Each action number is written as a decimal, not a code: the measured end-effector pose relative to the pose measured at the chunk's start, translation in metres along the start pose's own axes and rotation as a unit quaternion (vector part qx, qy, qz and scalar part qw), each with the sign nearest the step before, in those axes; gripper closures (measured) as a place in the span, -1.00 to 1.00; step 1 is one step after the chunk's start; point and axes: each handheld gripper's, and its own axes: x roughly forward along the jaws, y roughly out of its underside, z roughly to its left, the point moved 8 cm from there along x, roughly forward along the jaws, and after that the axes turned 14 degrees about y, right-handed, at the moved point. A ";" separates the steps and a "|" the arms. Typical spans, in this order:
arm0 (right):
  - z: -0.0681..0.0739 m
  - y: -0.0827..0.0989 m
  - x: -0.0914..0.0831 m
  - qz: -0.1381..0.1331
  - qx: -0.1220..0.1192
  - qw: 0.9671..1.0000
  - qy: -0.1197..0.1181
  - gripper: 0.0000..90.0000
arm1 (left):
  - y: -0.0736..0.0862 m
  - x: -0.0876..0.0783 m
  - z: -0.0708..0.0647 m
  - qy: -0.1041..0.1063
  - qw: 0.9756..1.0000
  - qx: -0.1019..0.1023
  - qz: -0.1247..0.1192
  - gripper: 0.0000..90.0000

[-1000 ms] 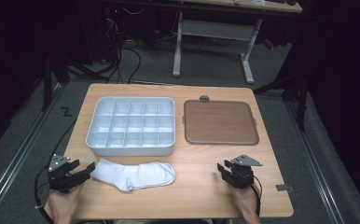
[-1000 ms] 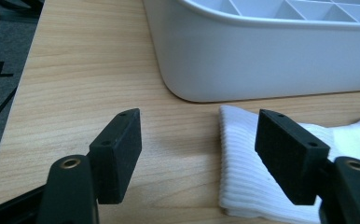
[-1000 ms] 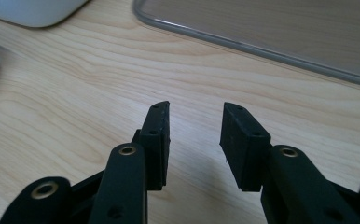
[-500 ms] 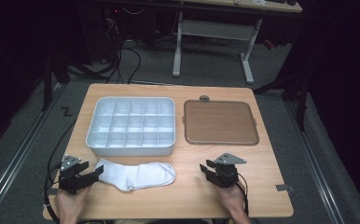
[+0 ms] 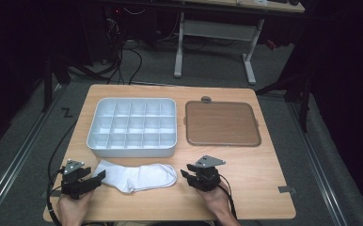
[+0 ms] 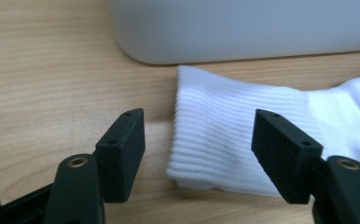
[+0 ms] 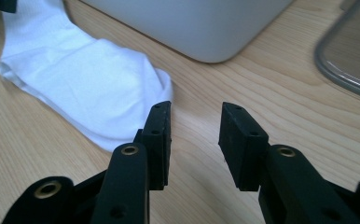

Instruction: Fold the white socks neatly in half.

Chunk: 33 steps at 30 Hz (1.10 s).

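A white sock (image 5: 137, 176) lay flat on the wooden tabletop (image 5: 264, 188) near its near edge, stretched left to right, with its ribbed cuff at the left end and its rounded toe at the right. Just beyond it stood a pale grey compartment tray (image 5: 132, 127), its near wall close to the sock but not touching it as far as the high view showed, and to the right of that tray lay a brown flat tray (image 5: 221, 123) with a grey rim. The left gripper (image 5: 95, 178) rested low at the near left corner of the tabletop, held in the person's left hand (image 5: 71, 207), and pointed rightwards at the cuff. In the left gripper view its jaws stood spread wide, level with the cuff (image 6: 215, 135); the cuff's corner lay between them, clear of the left jaw, while the right jaw stood in front of the fabric, and contact there could not be told. The right gripper (image 5: 185, 173), held in the right hand (image 5: 217, 200), sat just right of the toe and pointed left and away. In the right gripper view its jaws stood partly apart with bare wood between them, the left jaw right beside the toe's (image 7: 122, 93) edge, pinching nothing. Neither gripper had the sock in a grip.
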 end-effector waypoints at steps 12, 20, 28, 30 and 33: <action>0.026 -0.004 0.022 0.019 -0.016 0.999 -0.021 0.40 | 0.007 0.003 0.002 -0.008 1.000 0.006 0.007 -0.15; 0.030 -0.001 0.031 0.036 -0.026 0.999 -0.017 0.40 | 0.012 0.005 -0.004 0.003 1.000 0.023 0.012 0.06; 0.033 0.001 0.036 0.048 -0.024 0.998 -0.025 0.59 | 0.014 0.005 -0.007 0.011 0.999 0.024 0.021 0.34; 0.034 0.002 0.037 0.048 -0.026 0.998 -0.027 0.62 | 0.015 0.005 -0.008 0.016 0.999 0.022 0.025 0.43; 0.034 0.002 0.037 0.046 -0.027 0.998 -0.026 0.68 | 0.015 0.005 -0.009 0.016 0.999 0.022 0.028 0.54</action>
